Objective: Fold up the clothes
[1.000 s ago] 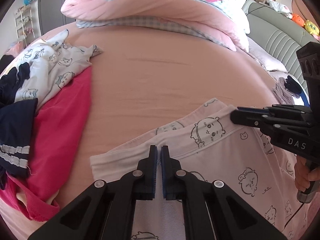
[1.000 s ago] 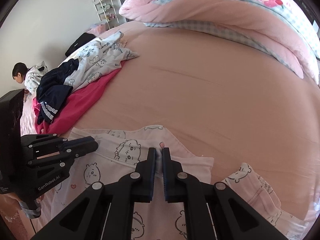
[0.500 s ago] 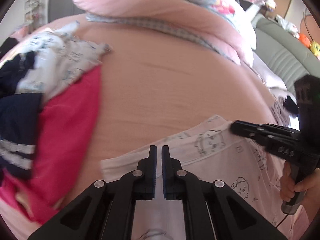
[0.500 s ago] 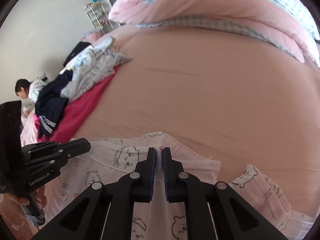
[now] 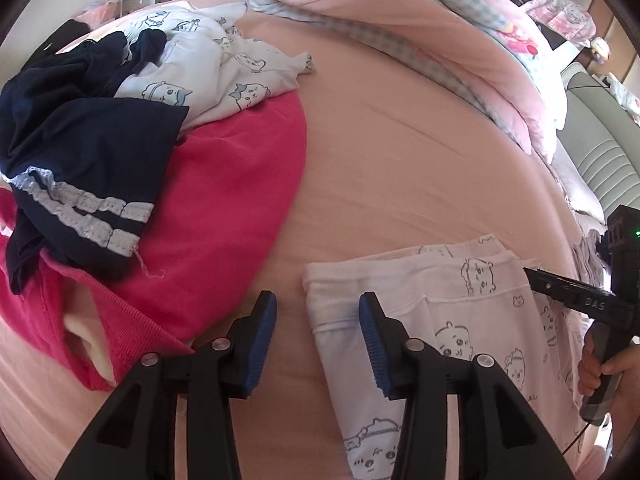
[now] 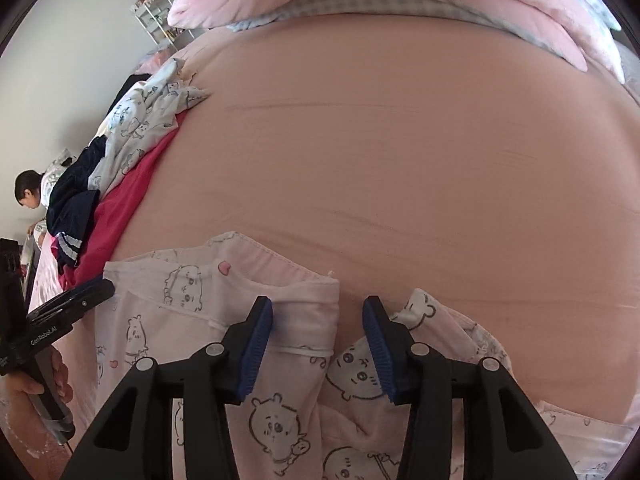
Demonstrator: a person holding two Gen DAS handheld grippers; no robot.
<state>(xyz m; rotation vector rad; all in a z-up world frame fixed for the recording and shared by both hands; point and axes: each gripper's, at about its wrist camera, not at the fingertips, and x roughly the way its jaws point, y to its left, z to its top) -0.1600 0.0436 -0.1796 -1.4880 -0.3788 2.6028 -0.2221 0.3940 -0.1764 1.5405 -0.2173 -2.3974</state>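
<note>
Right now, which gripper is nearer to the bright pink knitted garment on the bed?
Left. The left gripper, jaws opening, hangs right beside the bright pink knitted garment; the right gripper, also opening, is farther away, over the cartoon-print pyjamas.

The middle of the bed sheet (image 5: 420,152) lies bare and open. A clothes heap (image 5: 132,128) crowds the left side, and a rolled duvet (image 5: 440,32) blocks the far edge.
</note>
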